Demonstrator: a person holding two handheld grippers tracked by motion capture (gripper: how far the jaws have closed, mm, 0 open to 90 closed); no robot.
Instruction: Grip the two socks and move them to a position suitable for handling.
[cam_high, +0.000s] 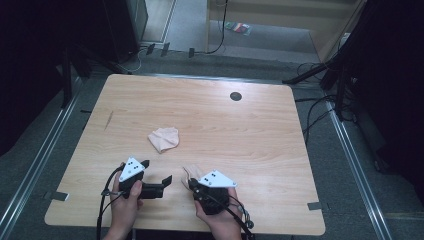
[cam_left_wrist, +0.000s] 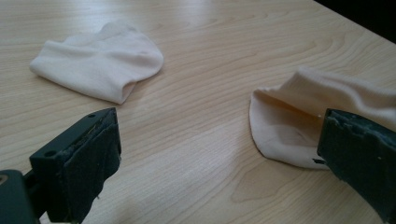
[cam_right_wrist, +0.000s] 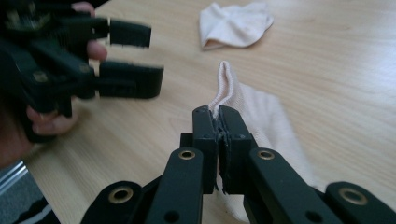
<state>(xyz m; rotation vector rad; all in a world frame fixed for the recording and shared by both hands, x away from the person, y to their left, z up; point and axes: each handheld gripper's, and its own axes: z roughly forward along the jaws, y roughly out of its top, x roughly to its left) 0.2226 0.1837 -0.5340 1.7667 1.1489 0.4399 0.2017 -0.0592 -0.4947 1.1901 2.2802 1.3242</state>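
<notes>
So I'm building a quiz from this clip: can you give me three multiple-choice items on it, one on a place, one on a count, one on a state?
1. Where does the loose sock lie?
A. On the floor
B. On the table, beyond the grippers
C. Over the table's far edge

2. How many socks are there?
A. One
B. Two
C. Four

3. How does the right gripper stand?
A. Wide open above the table
B. Shut on nothing
C. Shut on a sock

Answers:
1 B: the high view shows it on the table, beyond both grippers.
2 B: the left gripper view shows the loose sock and a second sock.
3 C: in the right gripper view its jaws pinch a fold of the second sock, while the left gripper is open.
</notes>
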